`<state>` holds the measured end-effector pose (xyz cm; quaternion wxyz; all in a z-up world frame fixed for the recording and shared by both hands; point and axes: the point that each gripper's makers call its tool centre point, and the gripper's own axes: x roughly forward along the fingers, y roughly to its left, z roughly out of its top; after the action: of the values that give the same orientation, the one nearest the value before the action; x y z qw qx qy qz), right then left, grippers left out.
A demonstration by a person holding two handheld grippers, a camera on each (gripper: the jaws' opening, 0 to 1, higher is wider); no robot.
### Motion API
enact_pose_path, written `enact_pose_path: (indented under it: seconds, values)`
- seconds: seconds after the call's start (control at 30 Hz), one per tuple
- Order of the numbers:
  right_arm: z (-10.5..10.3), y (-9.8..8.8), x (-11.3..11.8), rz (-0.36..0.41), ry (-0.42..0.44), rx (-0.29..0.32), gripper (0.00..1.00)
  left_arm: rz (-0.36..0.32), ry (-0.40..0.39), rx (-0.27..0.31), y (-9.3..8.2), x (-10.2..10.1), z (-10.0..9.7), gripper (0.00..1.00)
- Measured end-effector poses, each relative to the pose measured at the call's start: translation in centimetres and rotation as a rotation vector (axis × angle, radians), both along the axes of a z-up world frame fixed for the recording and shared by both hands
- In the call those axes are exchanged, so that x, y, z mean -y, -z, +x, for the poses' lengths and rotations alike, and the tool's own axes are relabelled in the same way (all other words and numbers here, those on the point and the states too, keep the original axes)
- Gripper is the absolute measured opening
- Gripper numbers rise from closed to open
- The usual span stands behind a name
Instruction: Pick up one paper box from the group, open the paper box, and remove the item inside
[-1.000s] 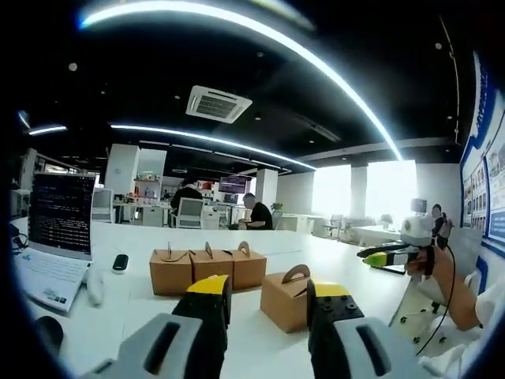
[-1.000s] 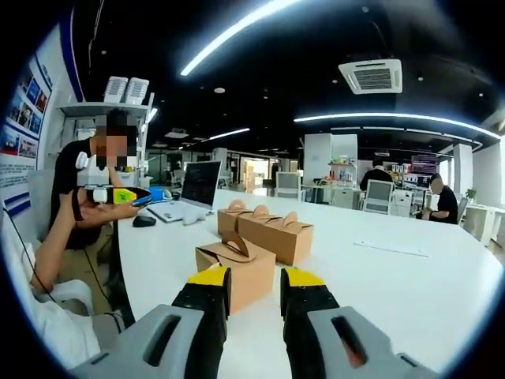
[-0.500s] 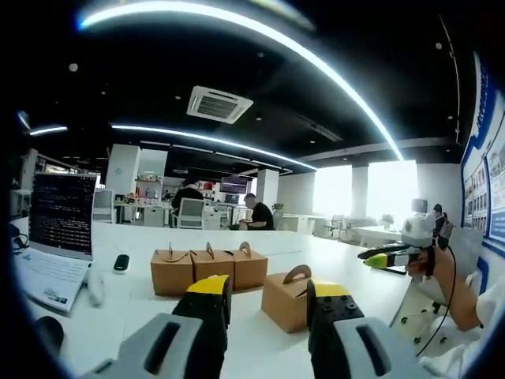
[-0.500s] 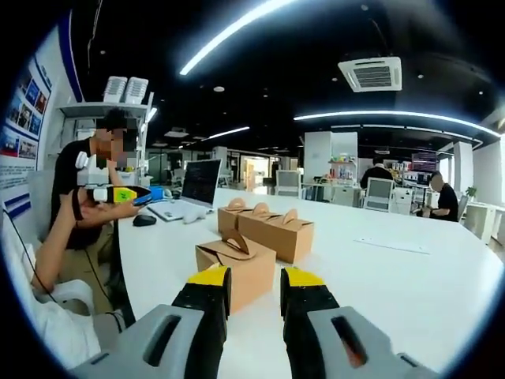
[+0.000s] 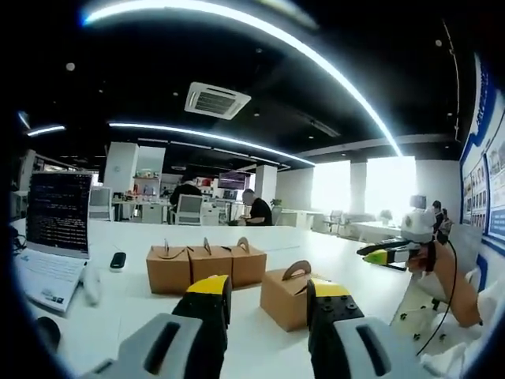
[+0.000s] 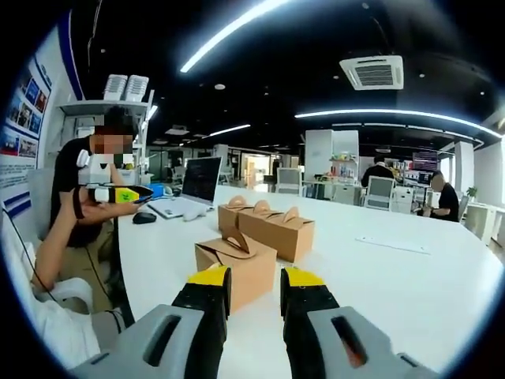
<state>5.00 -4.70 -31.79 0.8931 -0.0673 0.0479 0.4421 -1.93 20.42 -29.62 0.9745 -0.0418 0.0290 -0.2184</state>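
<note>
Brown card, the lone paper box [image 6: 235, 268] sits dead ahead of the right gripper [image 6: 254, 286]; left gripper [image 5: 267, 295] alongside, both parted and empty.

No legible text anywhere. Laptop screen [image 5: 59, 213], at 9 o'clock in left gripper view, carries rows of light text on dark bg, too small to read. Wall posters [image 5: 485, 181] at 3 o'clock in that view, blue-framed w/ pics and print, blurred. Same kind of posters [image 6: 24, 118] at 10 o'clock in right gripper view, unreadable too. Paper boxes [image 6: 264, 229] show plain brown sides, no label or brand made out. Sheet [image 6: 390, 246] on table at 3 o'clock: print can't be told.
</note>
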Motion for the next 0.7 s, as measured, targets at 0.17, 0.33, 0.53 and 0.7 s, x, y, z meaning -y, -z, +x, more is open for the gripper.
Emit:
enact_pose_path:
  seconds: [0.17,0.33,0.53,0.7]
  values:
    - [0.1,-0.8,0.0,-0.013,0.002,0.014,0.26,0.014,0.013,-0.017,0.7,0.5,1.0,0.40]
    - [0.2,-0.8,0.0,-0.022,0.002,0.014,0.26,0.056,0.017,-0.034,1.3,0.8,2.2,0.40]
    - [0.5,-0.6,-0.5,-0.022,-0.006,0.006,0.26,0.106,0.022,-0.047,1.7,1.5,3.5,0.40]
    - [0.7,-0.6,-0.9,-0.020,-0.010,0.001,0.26,0.184,0.028,-0.052,2.1,2.3,4.5,0.40]
